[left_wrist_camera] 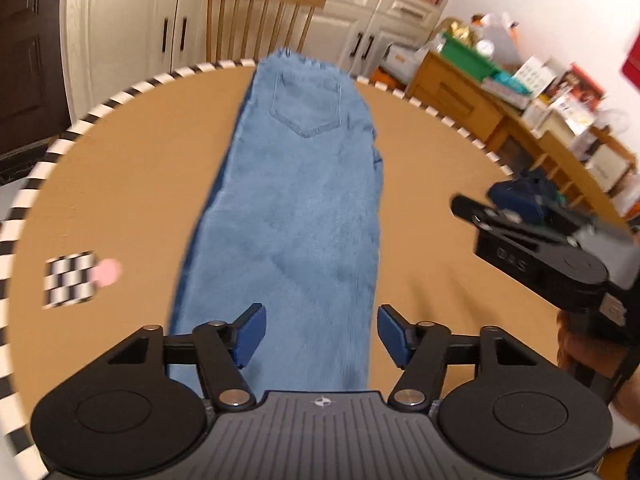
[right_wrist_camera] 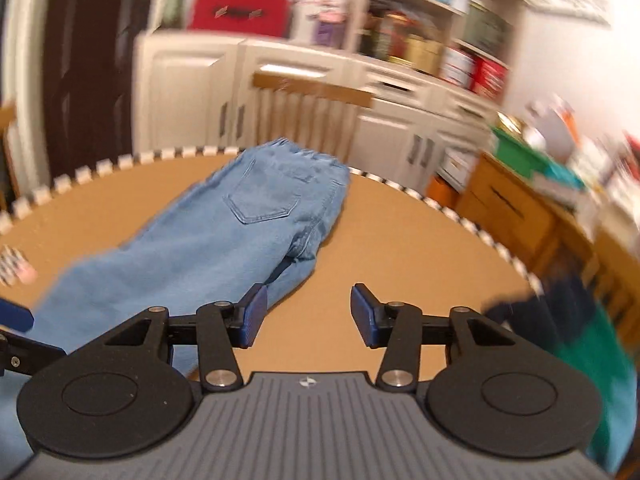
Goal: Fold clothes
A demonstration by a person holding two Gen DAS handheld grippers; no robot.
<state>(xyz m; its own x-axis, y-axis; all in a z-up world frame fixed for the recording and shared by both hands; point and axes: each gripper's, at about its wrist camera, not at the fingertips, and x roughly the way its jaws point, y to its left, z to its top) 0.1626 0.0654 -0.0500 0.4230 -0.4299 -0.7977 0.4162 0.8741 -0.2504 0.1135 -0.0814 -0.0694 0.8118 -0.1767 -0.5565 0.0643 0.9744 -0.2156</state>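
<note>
Light blue jeans [left_wrist_camera: 296, 208] lie lengthwise on the round brown table [left_wrist_camera: 120, 184], folded in half along their length with a back pocket facing up at the far end. My left gripper [left_wrist_camera: 320, 334] hovers open above the near leg end, with nothing between its blue pads. The right gripper [left_wrist_camera: 464, 204] shows at the right of the left wrist view, out beside the jeans. In the right wrist view the right gripper [right_wrist_camera: 307, 316] stands open over bare table, just right of the jeans [right_wrist_camera: 224, 240]. Its pads hold nothing.
The table has a black-and-white striped rim [left_wrist_camera: 48, 152] and a checkered marker with a pink dot [left_wrist_camera: 76, 278] at the left. A wooden chair [left_wrist_camera: 260, 20] stands beyond the far edge. A cluttered wooden sideboard [left_wrist_camera: 520, 112] runs along the right. Dark and green cloth [right_wrist_camera: 580, 328] lies at the right.
</note>
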